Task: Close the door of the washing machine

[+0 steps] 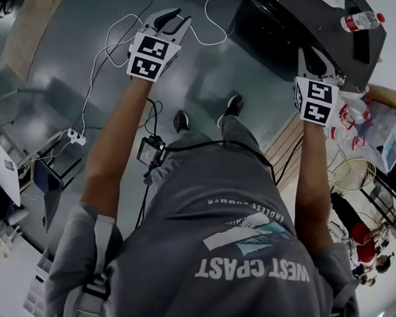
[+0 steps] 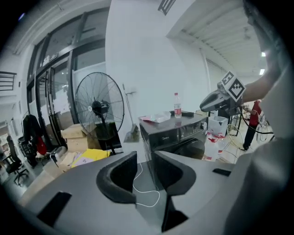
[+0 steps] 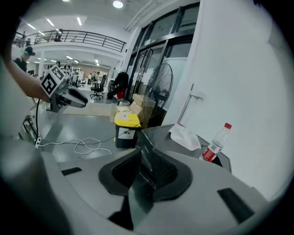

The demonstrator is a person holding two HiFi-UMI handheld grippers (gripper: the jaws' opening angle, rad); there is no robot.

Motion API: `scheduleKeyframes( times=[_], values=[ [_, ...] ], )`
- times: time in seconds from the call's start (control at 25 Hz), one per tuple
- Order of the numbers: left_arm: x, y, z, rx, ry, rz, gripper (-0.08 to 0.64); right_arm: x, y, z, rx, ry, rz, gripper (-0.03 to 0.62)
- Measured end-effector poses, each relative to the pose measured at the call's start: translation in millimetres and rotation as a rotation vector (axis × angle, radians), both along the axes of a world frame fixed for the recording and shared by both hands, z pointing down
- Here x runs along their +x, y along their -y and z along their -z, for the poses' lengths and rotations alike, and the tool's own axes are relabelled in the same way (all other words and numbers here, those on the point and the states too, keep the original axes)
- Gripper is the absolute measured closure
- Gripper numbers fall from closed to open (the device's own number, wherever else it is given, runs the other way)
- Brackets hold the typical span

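The dark washing machine (image 1: 290, 24) stands ahead of me on the right, its front (image 2: 177, 133) facing the left gripper view; whether its door stands ajar I cannot make out. A water bottle (image 1: 361, 21) and a white cloth (image 3: 186, 137) lie on its top (image 3: 161, 135). My left gripper (image 1: 174, 18) is held up over the grey floor, left of the machine, open with nothing between its jaws (image 2: 144, 170). Near the machine's front corner, my right gripper (image 1: 315, 61) is also raised, its jaws slightly apart and empty (image 3: 141, 167).
White cables (image 1: 113, 53) and a power strip (image 1: 74, 136) lie on the floor to the left. A big standing fan (image 2: 98, 110) and cardboard boxes (image 2: 76, 137) stand beyond the machine, with a yellow-lidded bin (image 3: 126, 124). A cluttered rack (image 1: 364, 172) is at the right.
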State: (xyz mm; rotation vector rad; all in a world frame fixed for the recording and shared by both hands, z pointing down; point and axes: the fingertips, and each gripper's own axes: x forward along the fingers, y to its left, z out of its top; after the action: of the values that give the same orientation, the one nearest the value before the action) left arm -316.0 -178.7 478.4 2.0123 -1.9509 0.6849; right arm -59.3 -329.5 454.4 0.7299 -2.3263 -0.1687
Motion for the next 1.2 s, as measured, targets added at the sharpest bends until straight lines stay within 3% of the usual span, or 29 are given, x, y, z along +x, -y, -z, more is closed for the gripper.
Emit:
scheduleKeyframes(
  times=[0.4,0.88,1.12,1.2],
  values=[
    [-45.6,-97.0,74.8,0.119,0.001,0.051,0.439,-9.6,-48.5,96.8,0.016,0.179,-0.002,0.517],
    [-85.4,-203.0,195.0,0.356,0.019,0.112,0.449,-24.7,-121.4,198.9,0.041,0.42,0.012,0.534],
    [-68.1,-221.7,236.1,0.484,-0.097,0.092,0.457,-13.3,-146.3,240.2,0.076,0.493,0.041,0.565],
    [-59.4,-222.7,244.9,0.504,-0.104,0.069,0.459,-7.0,-153.6,247.6,0.075,0.51,0.045,0.565]
  ],
)
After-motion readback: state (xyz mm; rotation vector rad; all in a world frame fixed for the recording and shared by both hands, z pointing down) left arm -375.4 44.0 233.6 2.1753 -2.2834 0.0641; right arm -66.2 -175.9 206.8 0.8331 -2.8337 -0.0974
